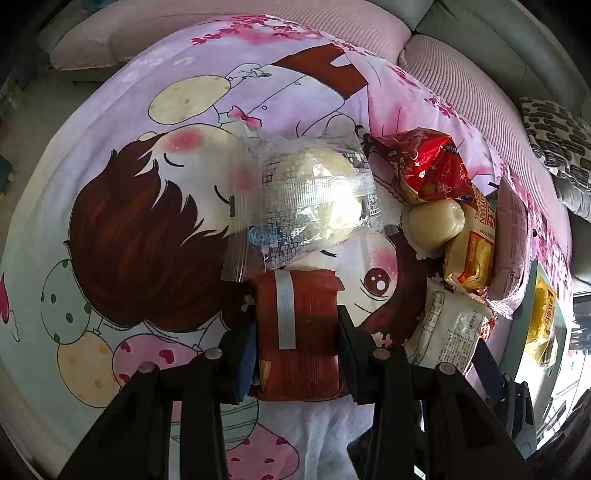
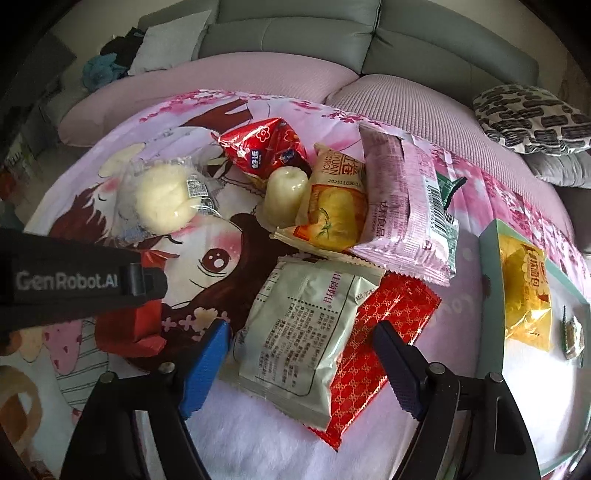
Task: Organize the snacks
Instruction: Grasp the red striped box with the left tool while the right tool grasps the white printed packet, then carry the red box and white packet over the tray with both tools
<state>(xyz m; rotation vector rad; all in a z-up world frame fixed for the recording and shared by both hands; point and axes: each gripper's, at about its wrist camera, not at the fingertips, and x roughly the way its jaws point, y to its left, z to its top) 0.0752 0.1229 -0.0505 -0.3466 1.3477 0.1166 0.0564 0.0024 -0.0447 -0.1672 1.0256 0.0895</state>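
We've got the left gripper (image 1: 299,332) pinching the brown packet (image 1: 299,325), the right gripper (image 2: 303,354) spread around the pale packet (image 2: 299,332), which it likely must squeeze and carry right to the tray (image 2: 491,295).

Nine snack packets (image 2: 299,332) on the cloth, one yellow packet (image 2: 524,295) in one tray (image 2: 489,280).

I've got the left wrist cam low and close over the cartoon blanket (image 1: 155,206), looking fwd along its fingers toward the sofa (image 1: 498,40). Right wrist cam sits to its right, a bit higher, also facing the sofa (image 2: 295,33). Both views share the blanket (image 2: 229,266), the clear-wrapped bun (image 1: 314,192) (image 2: 162,199) and the red foil pack (image 1: 424,162) (image 2: 266,147).
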